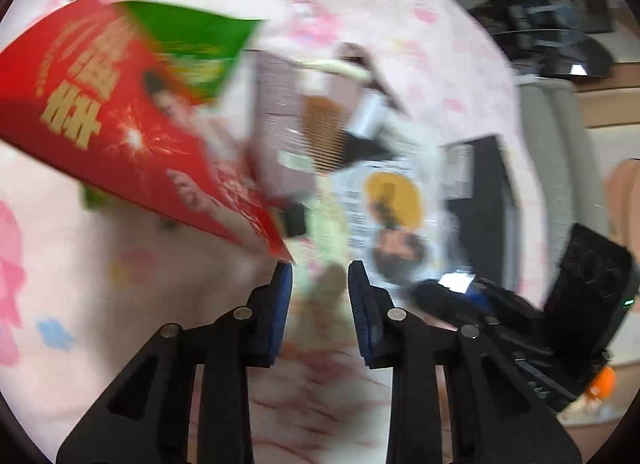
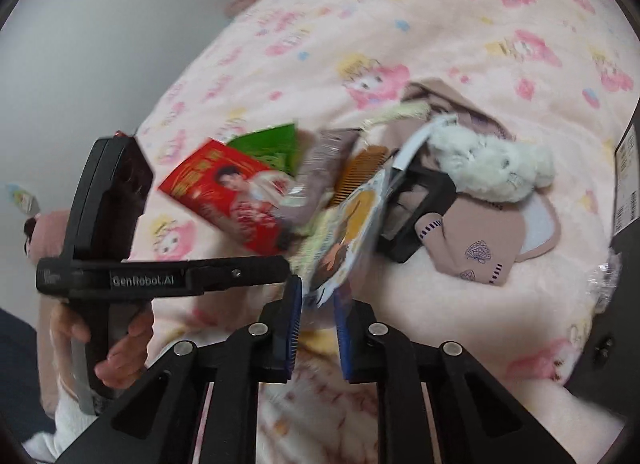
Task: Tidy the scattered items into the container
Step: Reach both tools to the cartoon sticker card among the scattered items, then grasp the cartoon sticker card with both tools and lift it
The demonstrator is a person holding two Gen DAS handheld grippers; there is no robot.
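A heap of items lies on a pink cartoon-print blanket point(image 2: 420, 4). A red packet point(image 1: 112, 124) sits over a green packet point(image 1: 192, 36); both show in the right wrist view, red point(image 2: 228, 192) and green point(image 2: 272, 144). Beside them are a mauve pouch point(image 2: 320, 168), an orange comb point(image 2: 360, 168), a white plush toy point(image 2: 492, 164) and pink socks point(image 2: 472, 244). My right gripper point(image 2: 318, 292) is closed on the lower edge of a white snack packet with an orange picture point(image 2: 352, 232), also in the left wrist view point(image 1: 392, 208). My left gripper point(image 1: 320, 268) is open, its left fingertip point(image 1: 284, 268) touching the red packet's corner.
A black rectangular frame or box point(image 2: 416, 208) lies among the items under the plush toy. A dark box with a label point(image 2: 628, 168) stands at the right edge of the bed. A wall point(image 2: 100, 24) is to the left. Both views are motion-blurred.
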